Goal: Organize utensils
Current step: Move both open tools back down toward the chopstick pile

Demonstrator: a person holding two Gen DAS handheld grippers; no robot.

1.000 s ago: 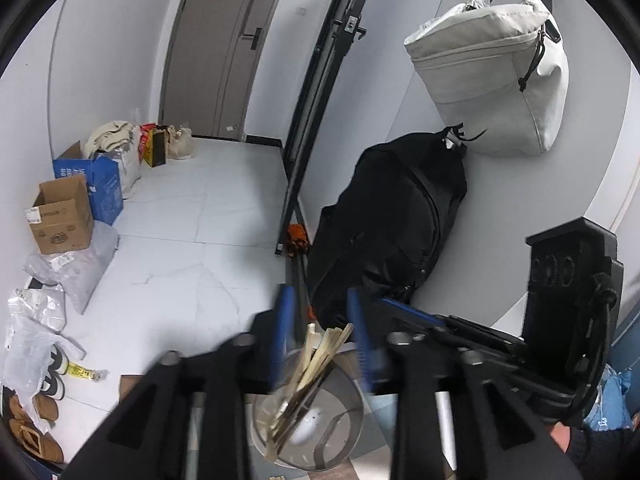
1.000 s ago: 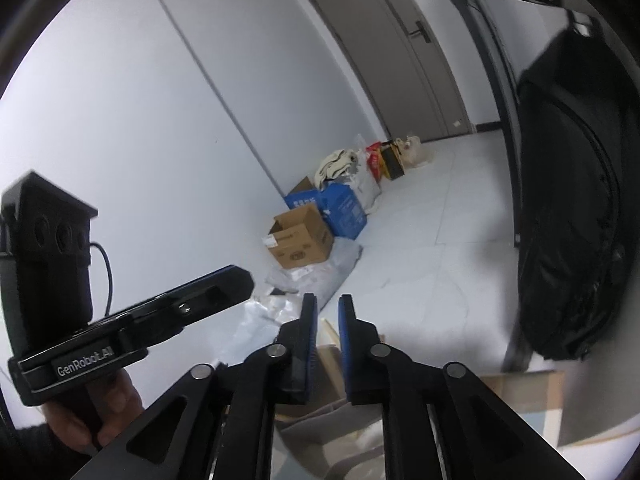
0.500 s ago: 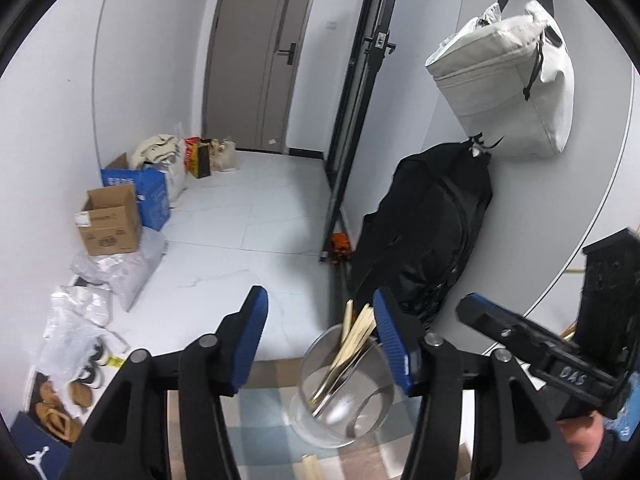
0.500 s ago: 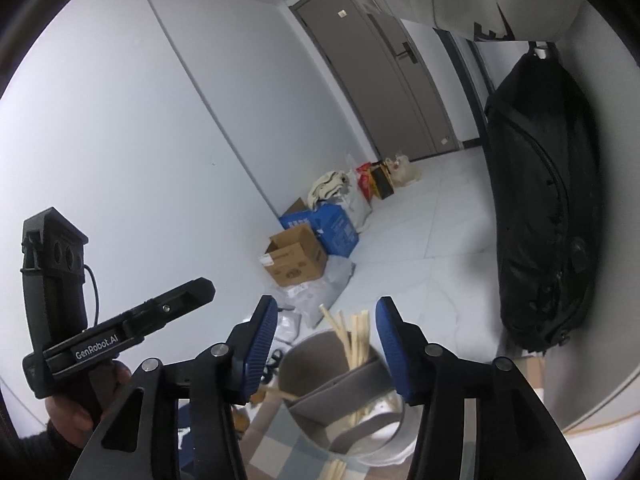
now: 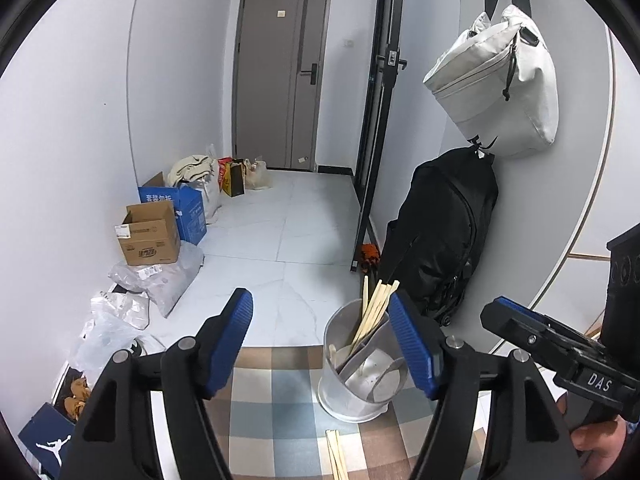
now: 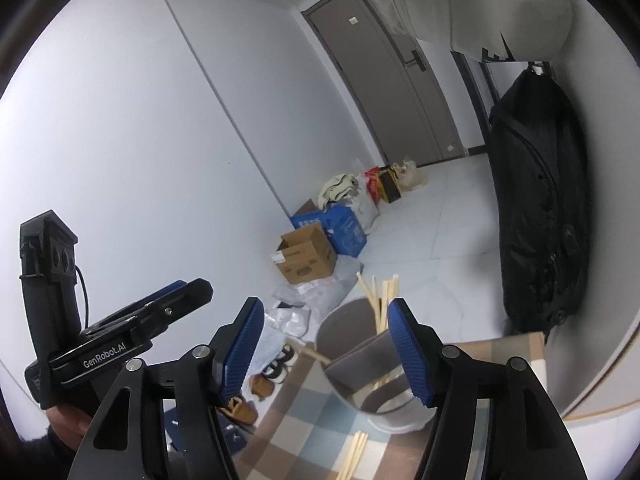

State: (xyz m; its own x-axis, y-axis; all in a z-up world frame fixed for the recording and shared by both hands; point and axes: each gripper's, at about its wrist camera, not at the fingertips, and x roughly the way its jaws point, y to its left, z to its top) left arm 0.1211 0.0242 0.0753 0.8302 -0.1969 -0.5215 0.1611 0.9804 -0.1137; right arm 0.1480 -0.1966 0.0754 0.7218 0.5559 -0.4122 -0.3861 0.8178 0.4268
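Now both hand-held grippers, left (image 5: 320, 340) and right (image 6: 324, 350), gape wide, empty; loose pale wooden chopsticks (image 5: 335, 454) look light, stiff — pinch mid-length.

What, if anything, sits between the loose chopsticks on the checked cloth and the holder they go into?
Nothing visible does. The loose chopsticks lie on bare checked cloth just short of the utensil holder, whose mouth is open, with other chopsticks already standing inside. Both the left gripper and the right gripper are open.

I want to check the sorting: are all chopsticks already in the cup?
No, several chopsticks lie on the checked cloth beside the cup.
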